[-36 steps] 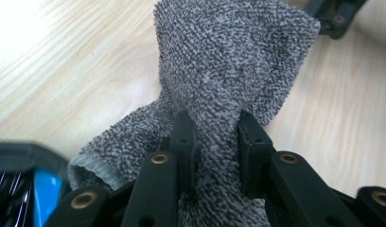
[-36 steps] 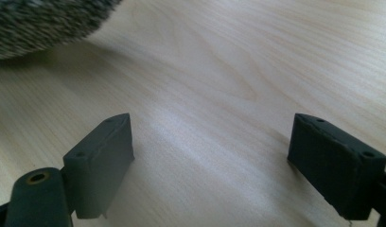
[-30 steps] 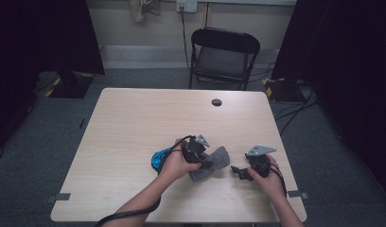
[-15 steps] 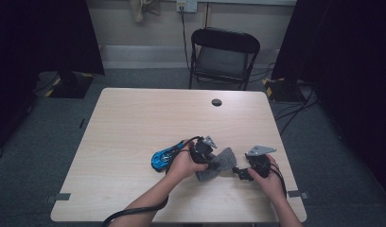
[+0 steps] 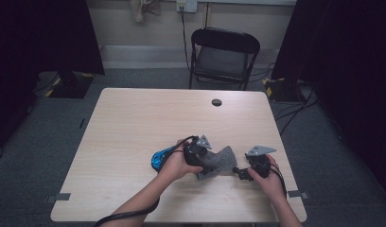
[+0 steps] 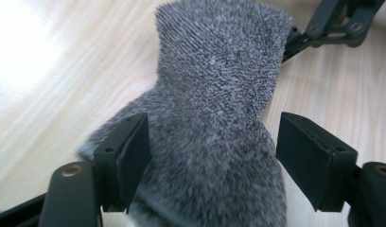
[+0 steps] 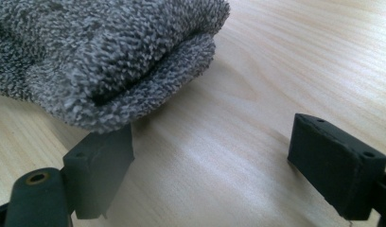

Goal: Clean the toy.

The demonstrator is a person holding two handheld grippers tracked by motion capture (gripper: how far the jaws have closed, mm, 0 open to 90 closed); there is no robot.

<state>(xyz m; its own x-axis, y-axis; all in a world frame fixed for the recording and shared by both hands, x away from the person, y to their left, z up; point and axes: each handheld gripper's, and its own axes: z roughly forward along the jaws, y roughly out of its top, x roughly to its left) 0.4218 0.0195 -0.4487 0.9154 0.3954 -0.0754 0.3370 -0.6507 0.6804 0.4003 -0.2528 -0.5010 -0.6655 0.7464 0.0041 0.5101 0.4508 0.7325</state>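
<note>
A fuzzy grey sock (image 5: 220, 161) lies on the light wooden table (image 5: 134, 127) between my two hands. My left gripper (image 5: 205, 160) is over the sock's left end. In the left gripper view the sock (image 6: 214, 109) runs up between the jaws of my left gripper (image 6: 214, 142). Those jaws have just been opening and now stand wide, the right pad (image 6: 309, 156) clear of the cloth. My right gripper (image 5: 240, 173) sits low at the sock's right end. In its own view my right gripper (image 7: 214, 146) is open, and the folded sock edge (image 7: 110, 61) overhangs the left pad (image 7: 103, 165).
A blue object (image 5: 158, 161) lies on the table just left of my left hand. A small black disc (image 5: 216, 102) sits near the far edge. A black folding chair (image 5: 222, 59) stands beyond the table. The front table edge is close under my forearms.
The left hand has shifted only slightly beside the sock. The right hand and its gripper have stayed where they were.
</note>
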